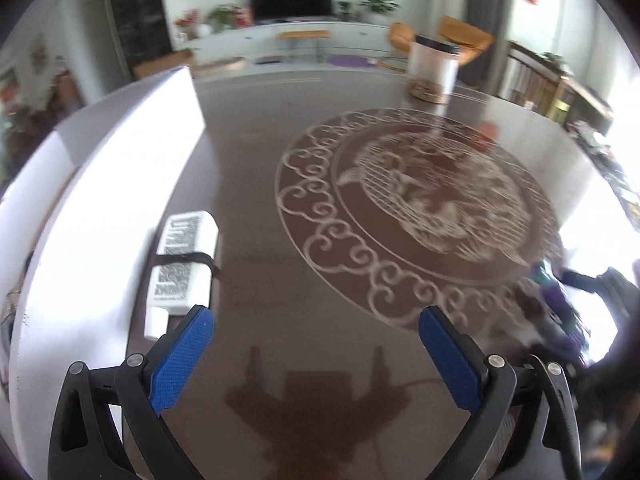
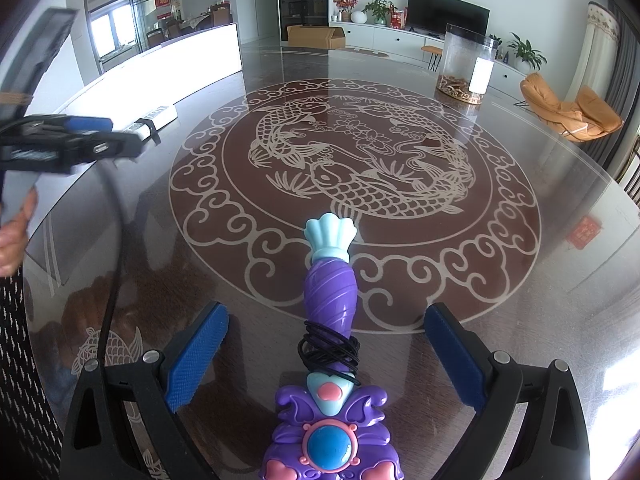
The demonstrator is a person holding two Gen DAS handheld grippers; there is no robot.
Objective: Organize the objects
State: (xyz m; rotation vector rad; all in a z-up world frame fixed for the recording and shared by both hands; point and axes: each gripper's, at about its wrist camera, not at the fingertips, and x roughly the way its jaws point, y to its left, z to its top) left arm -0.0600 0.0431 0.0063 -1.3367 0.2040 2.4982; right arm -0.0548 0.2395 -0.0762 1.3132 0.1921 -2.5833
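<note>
A purple and light-blue toy wand (image 2: pixel 330 292) lies on the glass table, handle pointing away, with a black elastic band (image 2: pixel 329 350) wound around its handle. My right gripper (image 2: pixel 326 356) is open; its blue pads (image 2: pixel 196 354) stand on either side of the wand without touching it. My left gripper (image 1: pixel 316 356) is open over bare table, with nothing between its pads. In the right wrist view the left gripper (image 2: pixel 116 138) hovers at the left edge, held by a hand (image 2: pixel 16 232). The wand (image 1: pixel 556 312) shows blurred at the far right of the left wrist view.
A white power strip (image 1: pixel 184 256) lies beside a long white box (image 1: pixel 120 160) on the table's left side. A clear jar (image 2: pixel 466 64) with brown bits at its bottom stands at the far right. The table (image 2: pixel 400 280) carries a large fish pattern. A black cable (image 2: pixel 116 240) hangs from the left gripper.
</note>
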